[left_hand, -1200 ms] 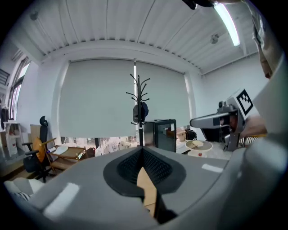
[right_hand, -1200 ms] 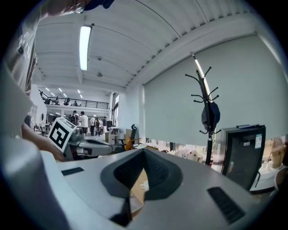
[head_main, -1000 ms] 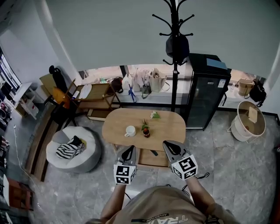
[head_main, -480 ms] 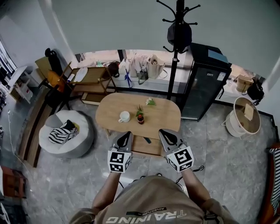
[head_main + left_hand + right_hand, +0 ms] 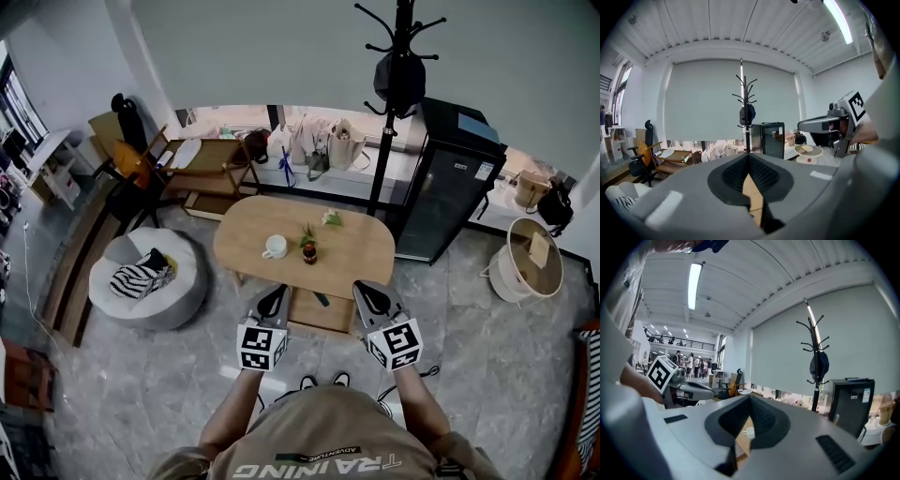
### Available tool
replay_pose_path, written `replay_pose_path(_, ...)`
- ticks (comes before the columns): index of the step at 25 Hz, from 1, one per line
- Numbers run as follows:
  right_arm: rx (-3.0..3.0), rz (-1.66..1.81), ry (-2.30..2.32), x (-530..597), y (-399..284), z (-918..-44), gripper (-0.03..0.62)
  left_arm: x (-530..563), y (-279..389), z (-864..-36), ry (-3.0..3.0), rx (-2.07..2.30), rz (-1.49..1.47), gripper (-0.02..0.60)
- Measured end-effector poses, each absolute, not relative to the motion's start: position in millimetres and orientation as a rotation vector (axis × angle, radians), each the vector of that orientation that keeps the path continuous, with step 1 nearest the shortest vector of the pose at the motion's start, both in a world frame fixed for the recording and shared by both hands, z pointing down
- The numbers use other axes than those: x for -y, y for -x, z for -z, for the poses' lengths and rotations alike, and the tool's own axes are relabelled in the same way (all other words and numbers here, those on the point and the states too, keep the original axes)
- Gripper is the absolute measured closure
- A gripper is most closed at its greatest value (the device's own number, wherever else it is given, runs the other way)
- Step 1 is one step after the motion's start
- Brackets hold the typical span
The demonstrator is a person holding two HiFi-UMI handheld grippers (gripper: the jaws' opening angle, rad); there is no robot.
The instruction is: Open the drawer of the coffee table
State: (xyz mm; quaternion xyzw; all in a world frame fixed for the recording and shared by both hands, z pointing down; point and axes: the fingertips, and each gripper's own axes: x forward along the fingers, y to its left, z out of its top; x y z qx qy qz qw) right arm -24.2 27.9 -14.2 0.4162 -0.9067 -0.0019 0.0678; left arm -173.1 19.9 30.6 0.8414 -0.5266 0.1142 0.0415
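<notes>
The oval wooden coffee table stands in front of me in the head view. A flat wooden drawer panel juts out below its near edge, with a small dark object lying on it. My left gripper hovers over the panel's left end and my right gripper over its right end. Both are shut and hold nothing. In the left gripper view the jaws meet, with only a sliver of wood showing between them. The right gripper is shut too, and the white cup shows beyond it.
On the table stand a white cup, a small dark bottle with a sprig and a pale flower. A grey pouf sits left, a coat stand and a black cabinet behind, and a round white basket right.
The head camera has swung a little, so the room shifts in the picture. Both grippers keep their place before the table's near edge, still shut.
</notes>
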Motion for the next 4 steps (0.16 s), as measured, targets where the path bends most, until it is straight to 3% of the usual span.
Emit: replay_pose_path(4,2.75,0.012,-1.253,-23.8,27.5,19.6,0.589,-7.7,180.6,-15.3,-2.573,1.672,-0.301,0.575)
